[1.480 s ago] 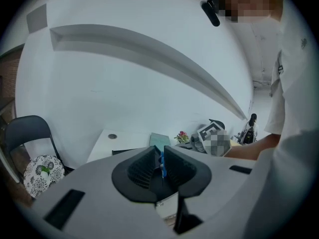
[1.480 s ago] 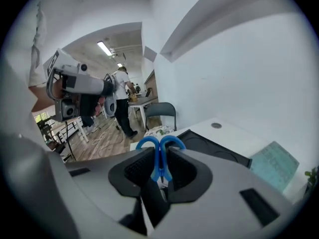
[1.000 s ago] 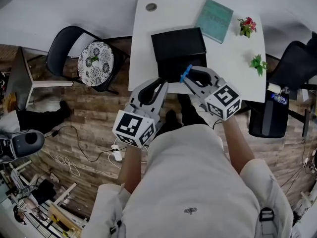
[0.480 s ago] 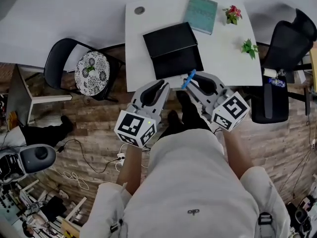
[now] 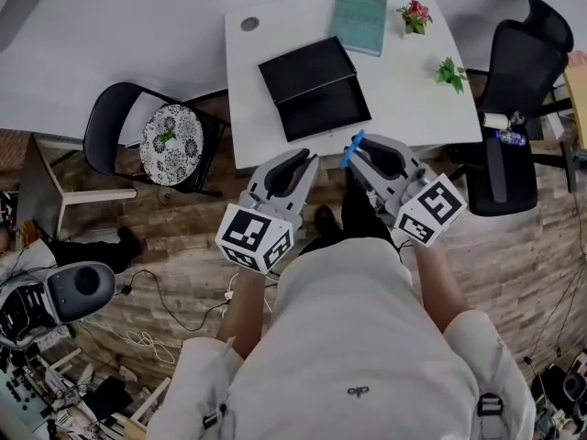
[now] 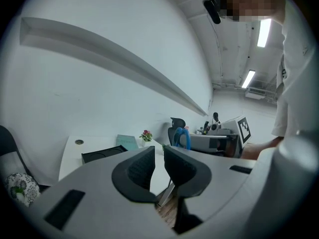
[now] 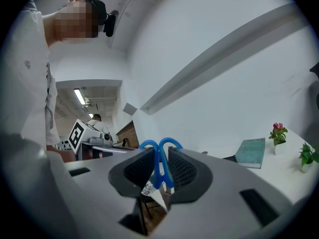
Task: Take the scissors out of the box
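Blue-handled scissors (image 5: 351, 149) are clamped in my right gripper (image 5: 359, 154), held in the air off the near edge of the white table (image 5: 404, 99). In the right gripper view the blue handle loops (image 7: 159, 156) stand up between the pads, and the jaws are closing on them. The black box (image 5: 315, 87) lies open on the table, beyond both grippers. My left gripper (image 5: 307, 161) hovers beside the right one, shut, with nothing between its pads (image 6: 139, 168). From the left gripper view the scissors (image 6: 182, 137) and the box (image 6: 102, 154) both show.
A teal book (image 5: 359, 22) and two small plants (image 5: 415, 14) (image 5: 449, 73) sit on the table's far and right parts. A black office chair (image 5: 514, 108) stands to the right; a chair with a patterned cushion (image 5: 170, 134) stands to the left. The floor is wood.
Both grippers have drawn back from the table toward the person. The right one has carried the scissors away from the box and off the table's edge.
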Demonstrator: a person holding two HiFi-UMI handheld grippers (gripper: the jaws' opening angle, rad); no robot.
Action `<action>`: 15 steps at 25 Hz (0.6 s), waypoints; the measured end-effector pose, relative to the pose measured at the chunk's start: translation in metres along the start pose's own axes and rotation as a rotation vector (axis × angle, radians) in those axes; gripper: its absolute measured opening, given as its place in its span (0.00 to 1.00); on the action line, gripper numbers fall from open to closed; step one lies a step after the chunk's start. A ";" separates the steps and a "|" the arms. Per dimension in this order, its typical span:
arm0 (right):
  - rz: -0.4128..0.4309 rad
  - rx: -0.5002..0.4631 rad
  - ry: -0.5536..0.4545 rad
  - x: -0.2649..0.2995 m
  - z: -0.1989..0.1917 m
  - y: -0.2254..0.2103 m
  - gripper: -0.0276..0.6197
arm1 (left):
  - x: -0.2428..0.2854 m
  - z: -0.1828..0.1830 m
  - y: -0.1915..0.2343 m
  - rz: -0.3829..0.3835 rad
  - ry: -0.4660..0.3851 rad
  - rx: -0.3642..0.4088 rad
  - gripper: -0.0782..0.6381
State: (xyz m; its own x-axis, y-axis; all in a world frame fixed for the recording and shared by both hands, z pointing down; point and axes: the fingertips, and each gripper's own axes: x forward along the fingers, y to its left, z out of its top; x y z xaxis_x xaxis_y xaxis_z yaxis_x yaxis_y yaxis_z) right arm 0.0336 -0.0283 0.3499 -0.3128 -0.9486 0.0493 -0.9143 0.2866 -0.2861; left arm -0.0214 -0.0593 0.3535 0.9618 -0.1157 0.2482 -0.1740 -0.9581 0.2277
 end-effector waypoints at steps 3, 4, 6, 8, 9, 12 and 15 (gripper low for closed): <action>-0.007 -0.011 -0.011 -0.003 0.003 0.004 0.18 | -0.003 0.003 -0.004 -0.010 -0.007 0.010 0.21; -0.008 -0.015 -0.014 -0.003 0.005 0.006 0.18 | -0.004 0.004 -0.005 -0.014 -0.009 0.013 0.21; -0.008 -0.021 -0.020 -0.004 0.007 0.009 0.18 | -0.005 0.006 -0.007 -0.023 -0.015 0.019 0.21; -0.010 -0.027 -0.024 -0.005 0.009 0.012 0.18 | -0.005 0.008 -0.009 -0.031 -0.025 0.021 0.21; -0.013 -0.032 -0.024 -0.007 0.009 0.013 0.18 | -0.005 0.009 -0.009 -0.035 -0.029 0.020 0.21; -0.020 -0.050 -0.024 -0.011 0.012 0.014 0.18 | -0.003 0.010 -0.012 -0.043 -0.035 0.024 0.20; -0.031 -0.061 -0.018 -0.017 0.011 0.014 0.18 | -0.001 0.011 -0.015 -0.049 -0.041 0.028 0.19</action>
State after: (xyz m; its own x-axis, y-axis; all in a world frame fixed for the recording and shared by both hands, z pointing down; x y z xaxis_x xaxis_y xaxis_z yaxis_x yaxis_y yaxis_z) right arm 0.0295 -0.0094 0.3346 -0.2797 -0.9592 0.0400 -0.9377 0.2640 -0.2259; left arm -0.0171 -0.0474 0.3391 0.9770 -0.0786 0.1985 -0.1212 -0.9696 0.2125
